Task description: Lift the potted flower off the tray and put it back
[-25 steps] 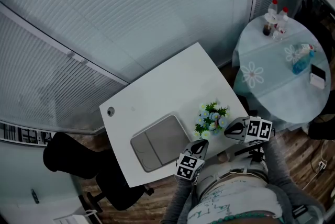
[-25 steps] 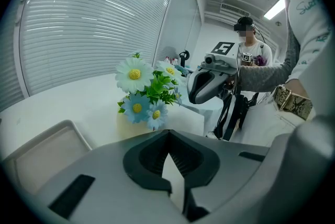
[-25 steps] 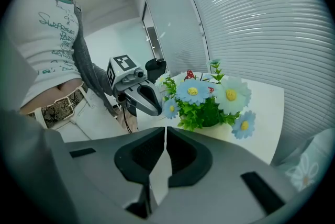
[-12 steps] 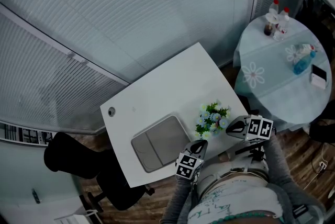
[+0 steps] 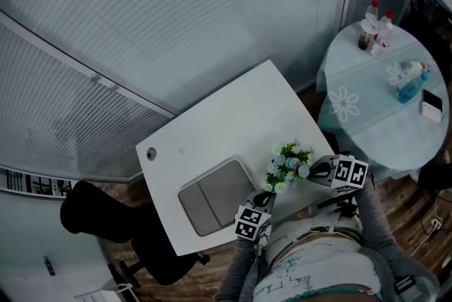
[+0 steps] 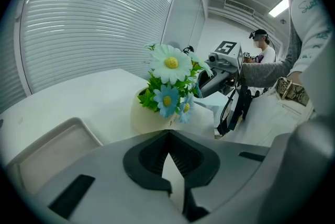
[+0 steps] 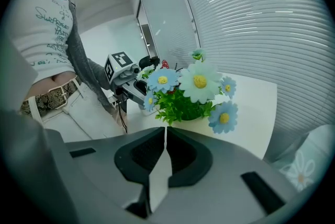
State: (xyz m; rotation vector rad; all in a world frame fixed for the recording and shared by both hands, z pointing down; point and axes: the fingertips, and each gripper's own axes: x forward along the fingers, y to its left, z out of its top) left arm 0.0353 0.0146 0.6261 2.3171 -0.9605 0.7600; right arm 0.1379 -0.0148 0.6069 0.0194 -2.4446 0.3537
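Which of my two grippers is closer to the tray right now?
The left gripper, right beside the tray's edge. The right gripper is beyond the potted flower, which stands on the table between the two shut grippers.

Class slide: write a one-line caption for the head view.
Potted flower on white table beside grey tray, between shut left gripper and right gripper.

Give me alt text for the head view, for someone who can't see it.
Seen from above, a potted flower stands on a white table, beside a grey tray rather than in it. The person's left gripper and right gripper flank the flower without holding it. A round table with bottles stands to the right.
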